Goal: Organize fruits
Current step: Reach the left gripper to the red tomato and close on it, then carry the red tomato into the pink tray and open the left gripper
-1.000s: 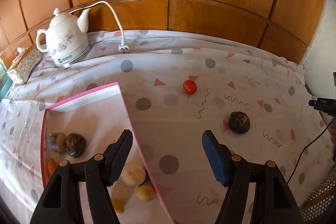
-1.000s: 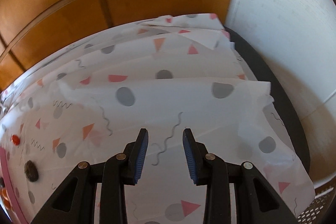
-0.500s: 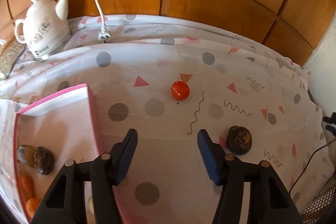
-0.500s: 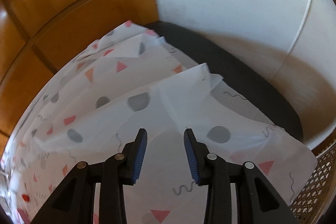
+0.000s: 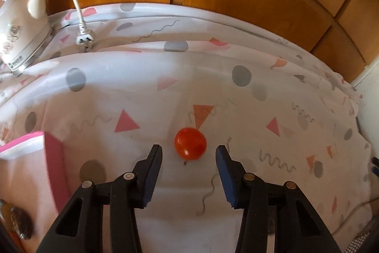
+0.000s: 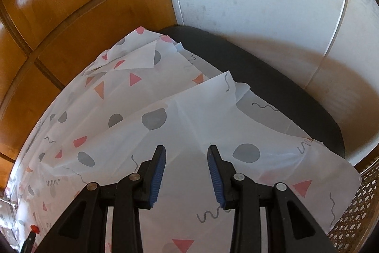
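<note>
Tomato (image 5: 190, 144), round, glossy and red, lies on the patterned tablecloth (image 5: 236, 110) just ahead of the left gripper (image 5: 188, 151), whose jaws have just been closing yet stand clear of it. Left, the pink tray (image 5: 53, 158) rims the open cloth; farther back stands a white kettle (image 5: 19, 25). The right gripper (image 6: 186, 151) hangs narrowly parted, empty, near the cloth's edge.

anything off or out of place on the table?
Yes. One red tomato lies loose on the tablecloth, outside the pink box. The kettle's plug lies unplugged on the cloth. The cloth is rumpled, folded back off the dark table corner.
</note>
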